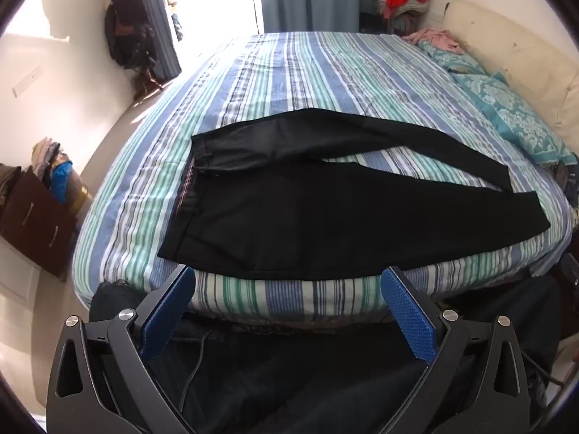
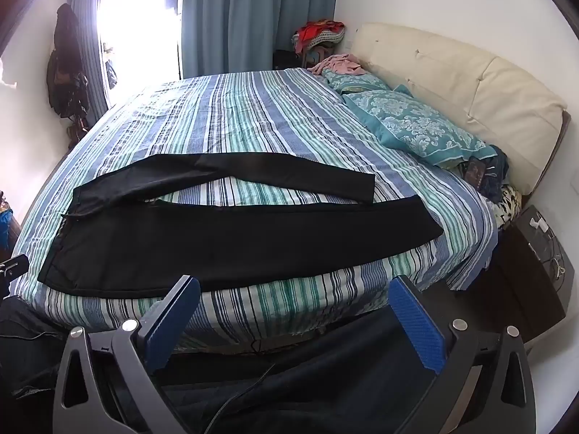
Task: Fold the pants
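Observation:
Black pants (image 1: 260,213) lie flat on the striped bed (image 1: 289,72), waistband to the left, both legs spread apart and running to the right. They also show in the right wrist view (image 2: 224,246). My left gripper (image 1: 287,278) is open and empty, held off the near bed edge just below the pants' near leg. My right gripper (image 2: 295,285) is open and empty, also off the near edge, below the middle of the near leg. The pants' near edge lies close to the mattress edge.
Teal patterned pillows (image 2: 416,126) and a cream headboard (image 2: 470,83) are at the right end. Pink clothing (image 2: 340,63) lies at the far corner. A dark nightstand (image 2: 535,264) stands right of the bed, a brown dresser (image 1: 36,217) left. Curtains (image 2: 253,18) hang behind.

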